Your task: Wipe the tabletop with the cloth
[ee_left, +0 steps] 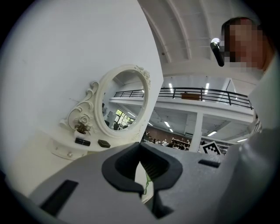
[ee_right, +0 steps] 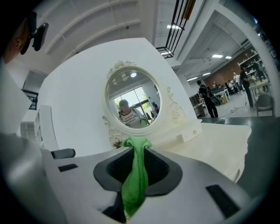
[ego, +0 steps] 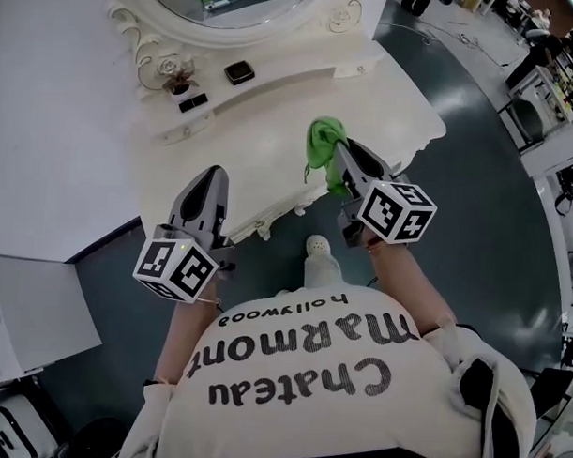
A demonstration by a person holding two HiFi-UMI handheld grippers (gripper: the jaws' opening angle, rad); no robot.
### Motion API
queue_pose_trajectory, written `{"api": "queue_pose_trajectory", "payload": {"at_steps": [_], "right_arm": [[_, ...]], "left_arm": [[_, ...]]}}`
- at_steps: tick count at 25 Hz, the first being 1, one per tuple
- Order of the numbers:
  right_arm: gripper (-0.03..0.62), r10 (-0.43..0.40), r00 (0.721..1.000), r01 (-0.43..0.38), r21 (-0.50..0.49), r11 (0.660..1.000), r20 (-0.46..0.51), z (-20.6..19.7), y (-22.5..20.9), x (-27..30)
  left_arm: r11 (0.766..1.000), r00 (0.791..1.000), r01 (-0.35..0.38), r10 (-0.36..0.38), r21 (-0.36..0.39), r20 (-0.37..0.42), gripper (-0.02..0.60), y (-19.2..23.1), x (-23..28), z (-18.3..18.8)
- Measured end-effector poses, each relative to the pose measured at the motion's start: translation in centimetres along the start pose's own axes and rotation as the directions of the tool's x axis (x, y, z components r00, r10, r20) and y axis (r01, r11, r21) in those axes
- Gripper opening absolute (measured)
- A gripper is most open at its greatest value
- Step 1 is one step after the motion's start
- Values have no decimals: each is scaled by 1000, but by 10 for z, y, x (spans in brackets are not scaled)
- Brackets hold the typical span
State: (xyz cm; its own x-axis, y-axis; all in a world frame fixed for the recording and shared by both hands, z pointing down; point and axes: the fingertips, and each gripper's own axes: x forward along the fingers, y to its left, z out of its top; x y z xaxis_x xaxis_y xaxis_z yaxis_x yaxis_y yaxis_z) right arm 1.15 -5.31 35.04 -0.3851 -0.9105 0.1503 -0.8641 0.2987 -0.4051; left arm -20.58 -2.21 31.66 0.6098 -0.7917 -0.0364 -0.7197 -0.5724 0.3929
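Note:
A bright green cloth (ego: pixel 322 145) hangs over the front of the white vanity tabletop (ego: pixel 390 91). My right gripper (ego: pixel 341 160) is shut on it; in the right gripper view the green cloth (ee_right: pixel 135 173) is bunched between the jaws of the right gripper (ee_right: pixel 130 194) and sticks out past them. My left gripper (ego: pixel 211 177) hovers at the tabletop's front left edge. In the left gripper view the left gripper (ee_left: pixel 143 187) has its jaws closed together with nothing in them.
An oval mirror (ego: pixel 229 1) in an ornate white frame stands at the back of the vanity. A black case (ego: pixel 239 72), a flat black box (ego: pixel 192 103) and a small plant ornament (ego: pixel 177 77) sit near it. A white shoe (ego: pixel 319 246) is on the dark floor below.

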Motion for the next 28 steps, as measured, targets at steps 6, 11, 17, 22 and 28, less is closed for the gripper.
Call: {"api": "queue_pose_trajectory", "payload": {"at_steps": [6, 11, 17, 22, 28], "right_arm": [[84, 51, 999, -51, 39, 998, -1, 11, -5, 50], [84, 100, 995, -101, 60, 993, 21, 40, -13, 97], [84, 224, 974, -225, 35, 974, 33, 80, -15, 157], [84, 281, 959, -273, -156, 949, 29, 108, -18, 207], [84, 300, 954, -300, -199, 933, -31, 107, -40, 261]], "left_arm": [[995, 995, -93, 91, 23, 50, 9, 28, 3, 22], [986, 984, -161, 156, 46, 91, 8, 47, 20, 47], [976, 970, -208, 199, 57, 141, 9, 62, 59, 75], [955, 944, -295, 285, 39, 164, 9, 87, 78, 82], [937, 922, -349, 346, -11, 176, 9, 107, 101, 76]]}}
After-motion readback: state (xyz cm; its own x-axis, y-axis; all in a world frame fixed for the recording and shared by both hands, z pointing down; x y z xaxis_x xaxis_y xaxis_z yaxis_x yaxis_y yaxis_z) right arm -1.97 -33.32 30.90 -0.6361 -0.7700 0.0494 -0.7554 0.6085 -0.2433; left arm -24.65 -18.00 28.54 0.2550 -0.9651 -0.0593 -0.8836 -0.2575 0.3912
